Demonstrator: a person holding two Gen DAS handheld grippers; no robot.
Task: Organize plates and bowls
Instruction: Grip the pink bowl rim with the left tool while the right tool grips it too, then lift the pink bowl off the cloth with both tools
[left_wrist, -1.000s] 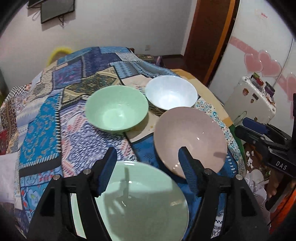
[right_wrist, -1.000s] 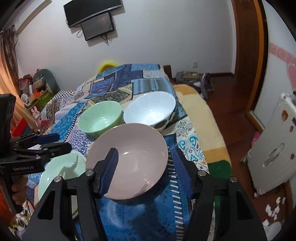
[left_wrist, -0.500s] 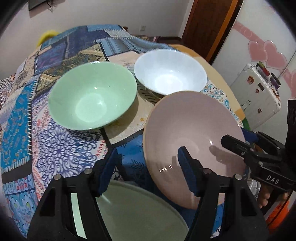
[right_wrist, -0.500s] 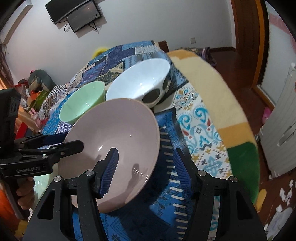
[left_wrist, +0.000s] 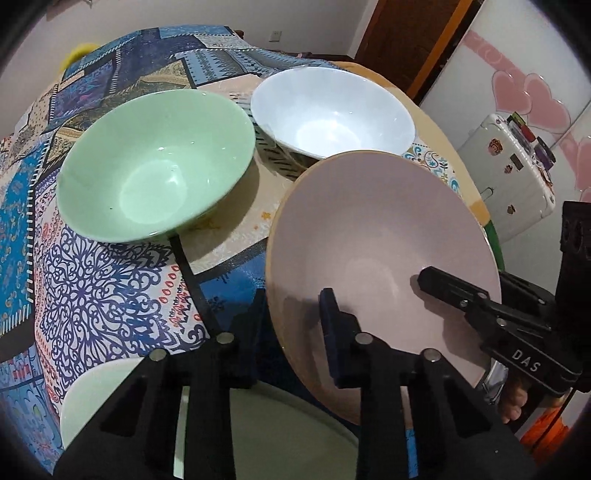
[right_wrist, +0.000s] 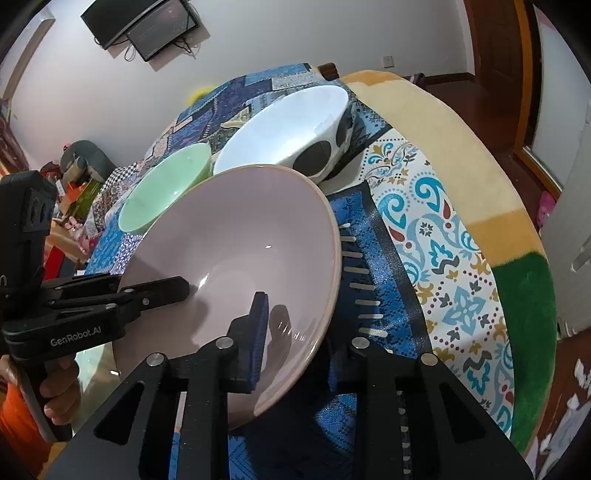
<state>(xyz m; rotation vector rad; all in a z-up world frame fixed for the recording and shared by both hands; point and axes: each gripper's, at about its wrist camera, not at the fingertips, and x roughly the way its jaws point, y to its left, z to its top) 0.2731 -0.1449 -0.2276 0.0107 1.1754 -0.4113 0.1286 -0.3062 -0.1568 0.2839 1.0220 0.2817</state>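
A: What are the two grippers doing?

B: Both are clamping the pink plate (left_wrist: 376, 236). The left gripper (left_wrist: 291, 317) is closing its jaws on the plate's rim at about seven o'clock, one finger inside, one outside. The right gripper (right_wrist: 299, 332) is closing on the rim at about five o'clock.

A: Where is the plate sitting?

B: It is tilting above the patterned cloth (left_wrist: 96, 288), partly over the pale green plate (left_wrist: 258, 435) at six o'clock. The green bowl (left_wrist: 155, 166) is resting at ten o'clock, and the white bowl (left_wrist: 332, 110) at twelve.
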